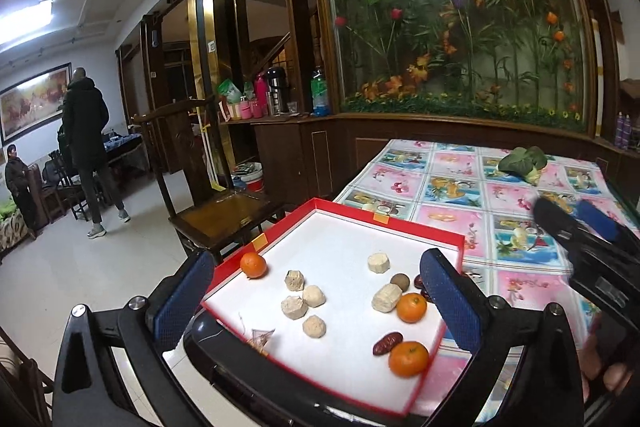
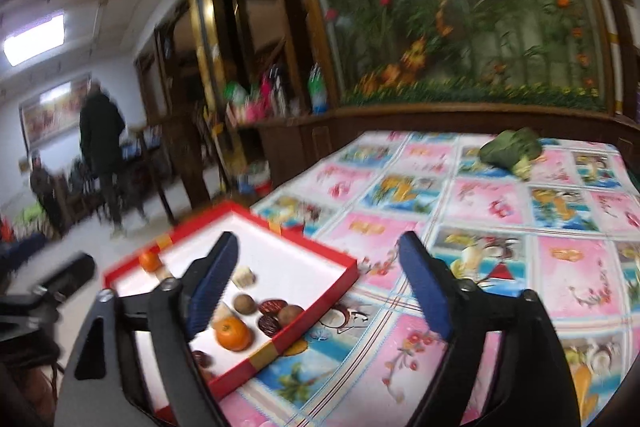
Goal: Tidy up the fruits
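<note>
Small round orange tangerines [image 1: 411,307] lie in the shallow red-rimmed white cardboard tray [image 1: 360,213] on the table [image 1: 520,187], below the spread, empty left gripper [image 1: 316,291]; right gripper [image 2: 316,283] also spread, empty

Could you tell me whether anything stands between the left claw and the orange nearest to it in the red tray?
Nothing visible does. The left claw is open and empty above the red tray, and the nearest orange lies uncovered on the white floor. Only a red date touches its left side.
</note>
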Demonstrator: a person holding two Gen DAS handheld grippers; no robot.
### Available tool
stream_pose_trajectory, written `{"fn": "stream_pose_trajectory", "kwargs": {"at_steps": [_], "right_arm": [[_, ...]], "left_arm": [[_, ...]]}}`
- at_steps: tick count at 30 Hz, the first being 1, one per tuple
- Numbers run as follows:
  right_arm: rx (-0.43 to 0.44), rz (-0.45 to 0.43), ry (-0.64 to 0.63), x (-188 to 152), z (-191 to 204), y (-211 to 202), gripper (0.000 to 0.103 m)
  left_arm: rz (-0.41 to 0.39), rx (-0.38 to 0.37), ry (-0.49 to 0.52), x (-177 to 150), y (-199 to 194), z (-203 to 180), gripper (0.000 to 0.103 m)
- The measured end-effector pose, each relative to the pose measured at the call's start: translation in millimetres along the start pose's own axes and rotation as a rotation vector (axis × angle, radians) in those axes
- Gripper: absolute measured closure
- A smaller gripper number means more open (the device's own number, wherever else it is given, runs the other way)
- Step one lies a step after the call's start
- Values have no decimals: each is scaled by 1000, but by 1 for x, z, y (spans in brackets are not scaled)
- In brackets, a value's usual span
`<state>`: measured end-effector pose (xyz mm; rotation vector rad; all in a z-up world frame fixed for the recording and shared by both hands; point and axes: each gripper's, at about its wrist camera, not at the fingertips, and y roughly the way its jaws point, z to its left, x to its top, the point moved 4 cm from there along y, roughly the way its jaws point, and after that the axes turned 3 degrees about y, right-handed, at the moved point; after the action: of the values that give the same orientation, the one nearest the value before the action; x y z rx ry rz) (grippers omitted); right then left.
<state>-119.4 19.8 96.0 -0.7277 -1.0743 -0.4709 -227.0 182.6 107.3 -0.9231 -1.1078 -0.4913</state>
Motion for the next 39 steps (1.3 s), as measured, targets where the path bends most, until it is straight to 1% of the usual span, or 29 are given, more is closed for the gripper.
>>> {"fn": "stream_pose_trajectory", "kwargs": {"at_steps": [1,3,4,6,9,12,15,17,19,21,23,25,29,32,35,39], "right_arm": [[3,-30,10,0,0,-12,7],[-7,-107,2,-1,3,-44,2],[-12,-129,-10,-1,6,-54,0],[-23,-169,-41,-2,13,-80,0],[-26,-188,-36,0,20,-106,0],[-46,-188,0,4,29,-130,0],[-61,-239,11,3,40,-158,0],[-49,-274,-21,2,52,-180,0],[-43,-281,-57,3,65,-197,0],[-60,-299,-110,4,76,-210,0],[-96,-320,-164,7,85,-219,0],[-113,-345,-179,11,91,-224,0],[-98,-367,-192,17,98,-226,0],[-85,-344,-175,16,100,-222,0],[-76,-325,-162,13,103,-219,0],[-82,-326,-199,9,111,-219,0]], "left_arm": [[-10,2,-4,1,-5,1,0],[-19,-4,-5,2,-15,2,0],[-21,-12,-1,3,-19,2,0],[-29,-18,2,4,-30,5,0],[-56,-15,-4,5,-48,10,0],[-92,-12,-5,5,-67,17,0],[-121,-18,-6,4,-88,27,0],[-142,-28,-13,3,-101,36,0],[-164,-27,-27,4,-109,43,0],[-176,-21,-35,5,-111,47,0],[-176,-6,-43,7,-108,52,0],[-175,3,-49,9,-105,55,0],[-169,17,-48,5,-103,60,0],[-166,28,-34,1,-104,62,0],[-165,34,-47,0,-106,66,0],[-168,40,-50,2,-107,67,0]]}}
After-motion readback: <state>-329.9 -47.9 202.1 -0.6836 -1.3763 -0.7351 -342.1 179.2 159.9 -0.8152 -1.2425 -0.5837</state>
